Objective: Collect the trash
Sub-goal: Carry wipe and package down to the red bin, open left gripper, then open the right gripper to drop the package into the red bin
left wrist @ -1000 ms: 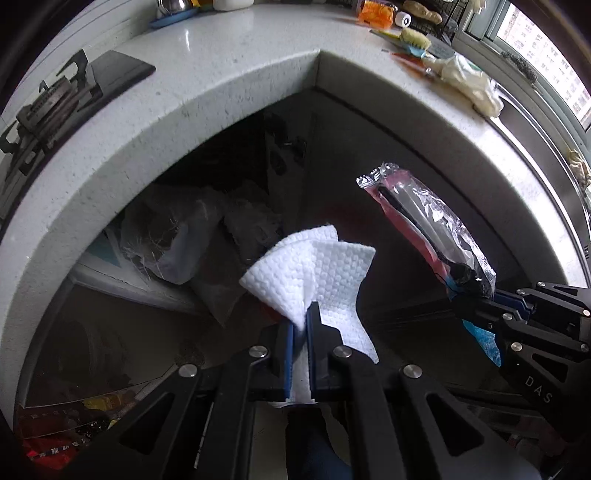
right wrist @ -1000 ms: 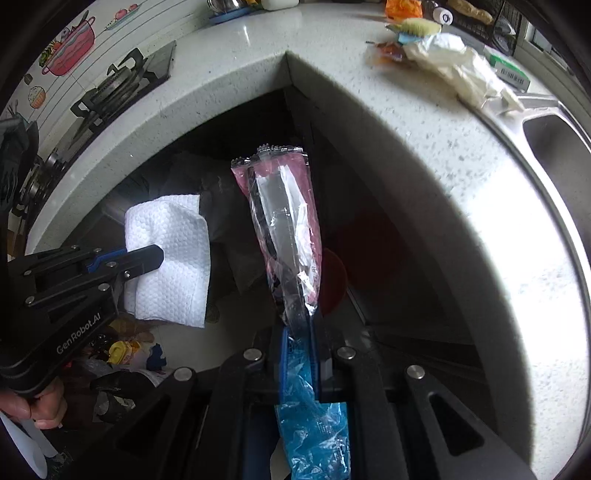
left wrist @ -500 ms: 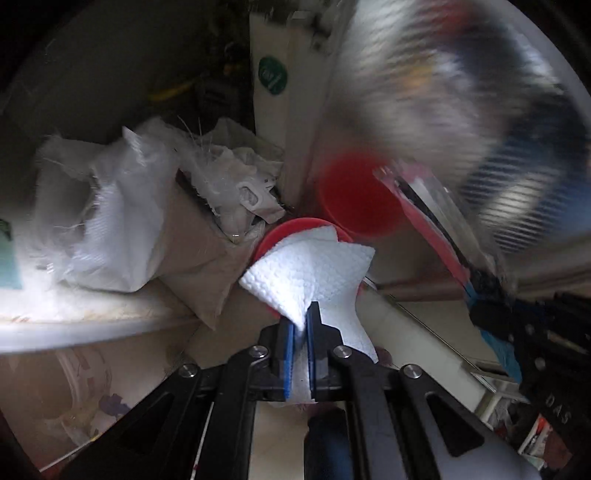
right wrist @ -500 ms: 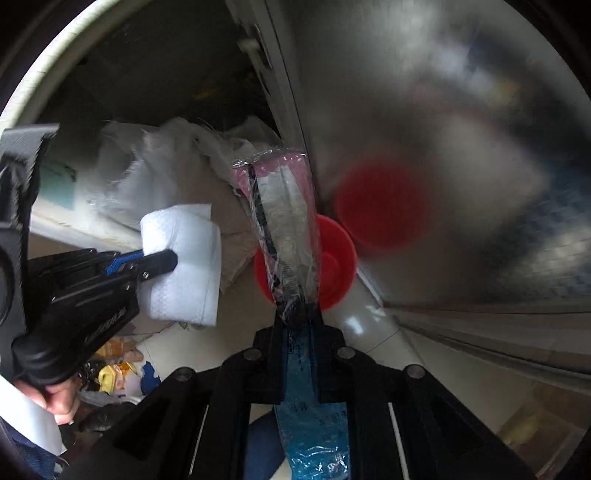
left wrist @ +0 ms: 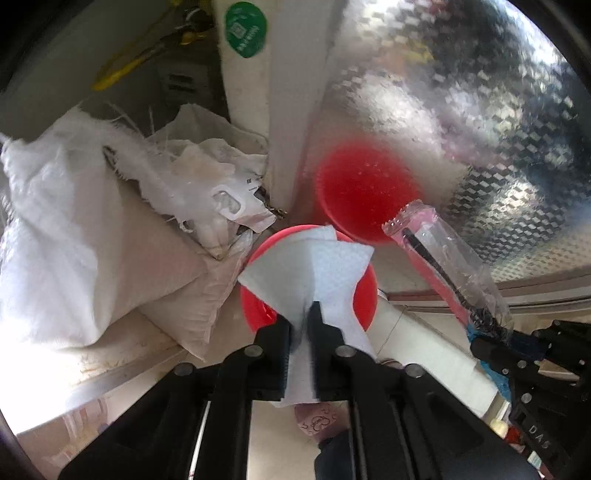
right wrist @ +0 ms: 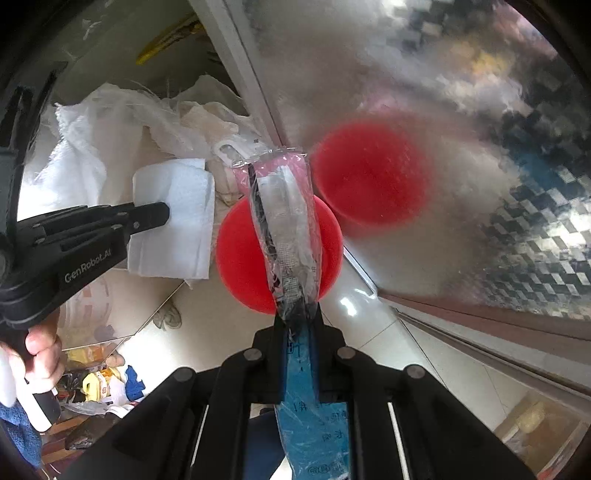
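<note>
Now the left gripper (left wrist: 300, 326), lettered "GenRobot.AI" in the right wrist view, has just been easing its jaws, the white paper towel (left wrist: 314, 266) between them over the red bin (left wrist: 364, 295) at centre frame. Right gripper (right wrist: 298, 321), marked "DAS", pinches a pink-and-clear plastic wrapper (right wrist: 286, 221). Upper left, a green round sticker (left wrist: 245, 29), unreadable.
</note>
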Action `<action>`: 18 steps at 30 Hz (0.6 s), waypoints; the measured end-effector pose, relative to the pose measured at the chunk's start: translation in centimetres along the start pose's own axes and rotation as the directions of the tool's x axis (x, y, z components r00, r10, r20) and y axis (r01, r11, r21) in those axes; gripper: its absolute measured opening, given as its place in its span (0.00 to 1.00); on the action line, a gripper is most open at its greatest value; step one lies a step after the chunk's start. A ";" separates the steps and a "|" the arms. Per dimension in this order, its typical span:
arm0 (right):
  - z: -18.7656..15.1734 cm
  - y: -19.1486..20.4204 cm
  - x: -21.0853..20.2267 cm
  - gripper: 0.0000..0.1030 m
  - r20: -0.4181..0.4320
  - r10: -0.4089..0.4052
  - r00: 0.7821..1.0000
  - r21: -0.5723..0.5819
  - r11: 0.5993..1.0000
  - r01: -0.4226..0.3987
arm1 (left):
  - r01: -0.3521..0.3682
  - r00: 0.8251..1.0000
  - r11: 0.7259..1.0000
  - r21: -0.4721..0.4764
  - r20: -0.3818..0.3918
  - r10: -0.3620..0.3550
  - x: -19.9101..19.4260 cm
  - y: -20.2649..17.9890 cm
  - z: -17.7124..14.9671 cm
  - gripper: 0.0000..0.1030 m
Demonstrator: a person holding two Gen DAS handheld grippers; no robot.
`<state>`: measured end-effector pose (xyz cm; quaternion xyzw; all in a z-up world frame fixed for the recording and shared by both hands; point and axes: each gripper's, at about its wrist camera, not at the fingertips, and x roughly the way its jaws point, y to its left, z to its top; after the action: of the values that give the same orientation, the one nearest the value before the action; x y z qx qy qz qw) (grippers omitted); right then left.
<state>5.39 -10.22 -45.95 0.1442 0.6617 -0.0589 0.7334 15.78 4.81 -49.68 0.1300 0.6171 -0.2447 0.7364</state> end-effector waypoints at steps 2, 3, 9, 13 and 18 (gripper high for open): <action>-0.3 -0.5 0.2 0.09 0.001 -0.005 1.000 0.001 1.000 0.005 | -0.003 1.000 1.000 0.005 0.005 0.003 0.2 -0.1 0.1 0.33; -0.4 -0.6 0.2 0.09 0.000 -0.008 1.000 0.000 1.000 0.008 | -0.004 1.000 1.000 0.007 0.003 0.004 0.3 -0.2 0.2 0.39; -0.1 0.1 1.0 0.09 -0.012 -0.012 1.000 -0.010 1.000 0.012 | -0.029 1.000 0.999 0.029 -0.002 0.029 -0.4 -0.5 0.0 0.65; 0.1 1.1 1.5 0.08 -0.021 -0.018 1.000 -0.038 0.999 0.018 | -0.051 0.999 0.998 0.026 0.000 0.051 -1.5 -0.4 -0.8 0.70; 0.5 2.1 2.2 0.09 -0.031 -0.013 0.999 -0.092 0.996 0.010 | -0.061 0.998 0.998 0.012 -0.007 0.061 -1.7 0.8 -1.9 0.74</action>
<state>6.74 -8.14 -47.84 0.1073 0.6759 -0.0303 0.7285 14.46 6.78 -48.52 0.1539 0.6140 -0.2253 0.7406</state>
